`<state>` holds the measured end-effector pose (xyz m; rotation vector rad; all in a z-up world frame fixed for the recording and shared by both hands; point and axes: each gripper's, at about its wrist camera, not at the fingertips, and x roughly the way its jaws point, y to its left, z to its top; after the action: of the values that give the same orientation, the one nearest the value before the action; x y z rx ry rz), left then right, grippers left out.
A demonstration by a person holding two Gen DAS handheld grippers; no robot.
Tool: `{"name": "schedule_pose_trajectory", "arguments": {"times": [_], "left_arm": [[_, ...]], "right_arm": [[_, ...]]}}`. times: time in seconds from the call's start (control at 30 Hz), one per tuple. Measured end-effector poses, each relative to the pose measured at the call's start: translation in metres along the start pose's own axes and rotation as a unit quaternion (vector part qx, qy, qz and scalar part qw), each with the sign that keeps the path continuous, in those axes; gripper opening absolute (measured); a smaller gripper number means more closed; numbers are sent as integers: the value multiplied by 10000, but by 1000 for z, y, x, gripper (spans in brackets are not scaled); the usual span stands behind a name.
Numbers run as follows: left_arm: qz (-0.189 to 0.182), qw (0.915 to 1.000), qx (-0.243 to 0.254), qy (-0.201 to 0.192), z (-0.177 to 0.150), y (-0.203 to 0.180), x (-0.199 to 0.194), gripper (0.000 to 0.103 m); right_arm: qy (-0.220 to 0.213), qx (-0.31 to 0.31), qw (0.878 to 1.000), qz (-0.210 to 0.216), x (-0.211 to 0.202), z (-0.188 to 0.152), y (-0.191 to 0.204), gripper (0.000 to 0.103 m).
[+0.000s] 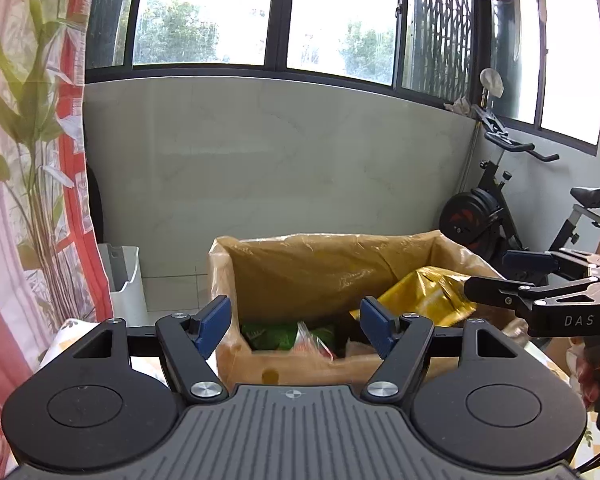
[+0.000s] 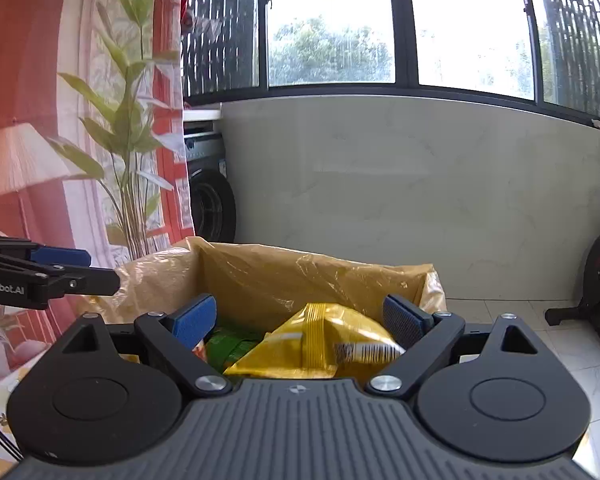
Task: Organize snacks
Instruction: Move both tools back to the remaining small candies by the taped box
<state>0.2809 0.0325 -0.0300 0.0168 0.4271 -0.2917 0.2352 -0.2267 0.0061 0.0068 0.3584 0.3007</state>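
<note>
Balcony wall behind a lined box of snacks.
Both grippers, left and right, gape wide, empty; yellow bag lies below right fingers.

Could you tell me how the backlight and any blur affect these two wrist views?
Left wrist view: windows blown out white, box interior dim, straight lines bowed by the fisheye, yellow bag fairly sharp. Right wrist view: same glare from the windows, yellow bag smeared, its barcode streaked.

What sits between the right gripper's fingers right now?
In the right wrist view, the yellow snack bag lies between the open fingers, untouched, inside the lined box.
</note>
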Motion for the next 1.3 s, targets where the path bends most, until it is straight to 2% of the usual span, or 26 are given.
{"name": "schedule_pose_trajectory", "arguments": {"times": [0.4,0.67,1.07,1.3], "left_arm": [[139,9992,-356,101,-44,20,-36,73],[246,9974,-552,387,-78,26,-42,73],[492,9927,-746,807,-124,30,-49,73],[486,9894,-853,1067,-147,34,-48,72]], "right_arm": [[7,99,9999,31,-27,-34,11,92],[-10,59,10000,52,-41,-60,25,92],[446,461,9977,220,-41,-107,33,92],[715,425,9962,242,-36,-125,37,91]]}}
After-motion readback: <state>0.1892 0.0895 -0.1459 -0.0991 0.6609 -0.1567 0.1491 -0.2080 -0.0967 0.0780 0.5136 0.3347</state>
